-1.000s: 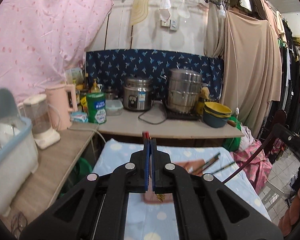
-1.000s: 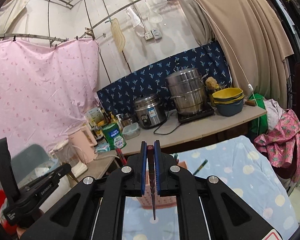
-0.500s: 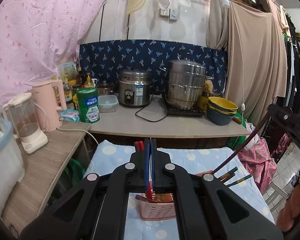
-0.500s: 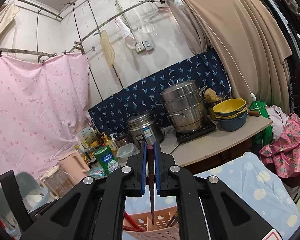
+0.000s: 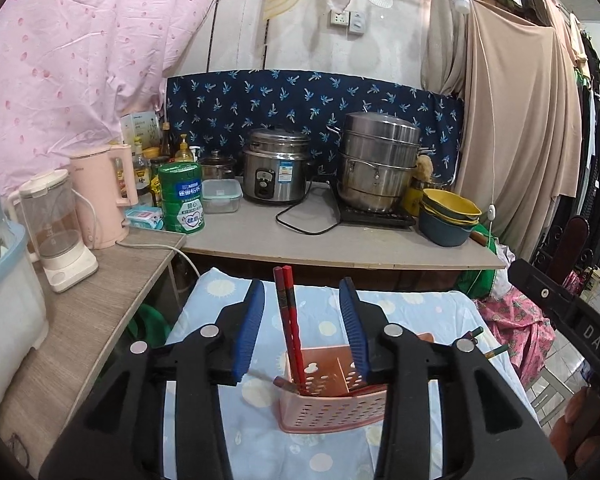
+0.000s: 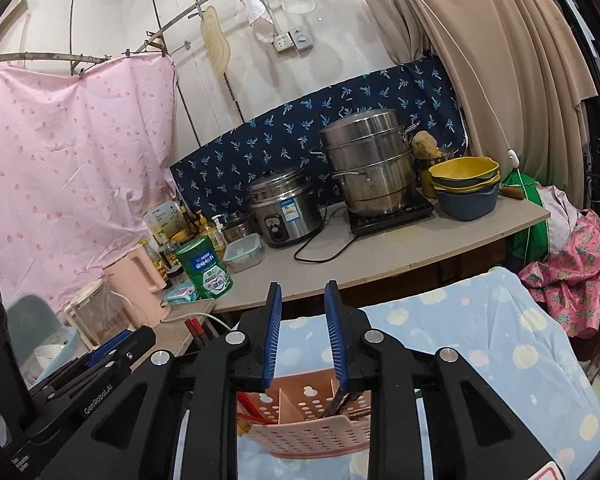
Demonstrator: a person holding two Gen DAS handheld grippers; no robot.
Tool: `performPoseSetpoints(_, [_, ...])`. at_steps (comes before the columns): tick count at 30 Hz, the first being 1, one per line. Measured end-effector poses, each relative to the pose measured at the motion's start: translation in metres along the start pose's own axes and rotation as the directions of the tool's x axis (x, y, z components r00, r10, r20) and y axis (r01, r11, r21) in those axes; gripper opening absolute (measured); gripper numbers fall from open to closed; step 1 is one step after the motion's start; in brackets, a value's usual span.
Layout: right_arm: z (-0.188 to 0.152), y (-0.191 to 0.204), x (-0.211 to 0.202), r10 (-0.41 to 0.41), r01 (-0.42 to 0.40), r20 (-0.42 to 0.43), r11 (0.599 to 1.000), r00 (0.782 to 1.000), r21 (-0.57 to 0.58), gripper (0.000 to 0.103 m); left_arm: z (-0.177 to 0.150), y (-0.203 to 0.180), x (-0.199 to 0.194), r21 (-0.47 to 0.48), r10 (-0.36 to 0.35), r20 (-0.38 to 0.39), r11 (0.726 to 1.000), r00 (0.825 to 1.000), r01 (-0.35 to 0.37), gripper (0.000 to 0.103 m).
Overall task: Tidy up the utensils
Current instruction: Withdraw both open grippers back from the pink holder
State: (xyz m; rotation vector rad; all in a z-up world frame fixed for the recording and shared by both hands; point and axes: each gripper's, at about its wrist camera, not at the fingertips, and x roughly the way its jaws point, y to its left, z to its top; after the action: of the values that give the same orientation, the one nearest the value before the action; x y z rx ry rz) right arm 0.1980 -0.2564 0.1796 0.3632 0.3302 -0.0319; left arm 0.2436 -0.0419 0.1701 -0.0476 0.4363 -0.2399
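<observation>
Left gripper (image 5: 302,320) and right gripper (image 6: 303,336) are released; red lacquered chopsticks (image 5: 288,320) stand between the left fingers, inside the perforated pink plastic basket (image 5: 332,410).

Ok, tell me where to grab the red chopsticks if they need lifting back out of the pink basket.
Grip the red chopsticks on the bare upper shafts that stand above the pink basket, coming from above. They stand nearly upright, side by side, so one pinch should take both.
</observation>
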Motion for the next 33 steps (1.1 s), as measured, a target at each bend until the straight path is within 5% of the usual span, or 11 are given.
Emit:
performPoseSetpoints(13, [-0.024, -0.003, -0.037, 0.015, -0.015, -0.034, 1.0, 0.999, -0.005, 0.027, -0.019, 0.025, -0.03, -0.026, 0.035, -0.009, 0.999, 0.999, -0.036, 0.05])
performPoseSetpoints(24, [-0.092, -0.002, -0.055, -0.019, 0.007, -0.135, 0.996, 0.991, -0.084, 0.027, -0.106, 0.064, -0.013, -0.071, 0.076, -0.201, 0.993, 0.977, -0.092, 0.05])
performPoseSetpoints(33, [-0.147, 0.002, -0.035, 0.006, -0.028, -0.283, 0.997, 0.959, -0.075, 0.027, -0.155, 0.077, -0.008, -0.053, 0.124, -0.305, 0.988, 0.944, -0.147, 0.05])
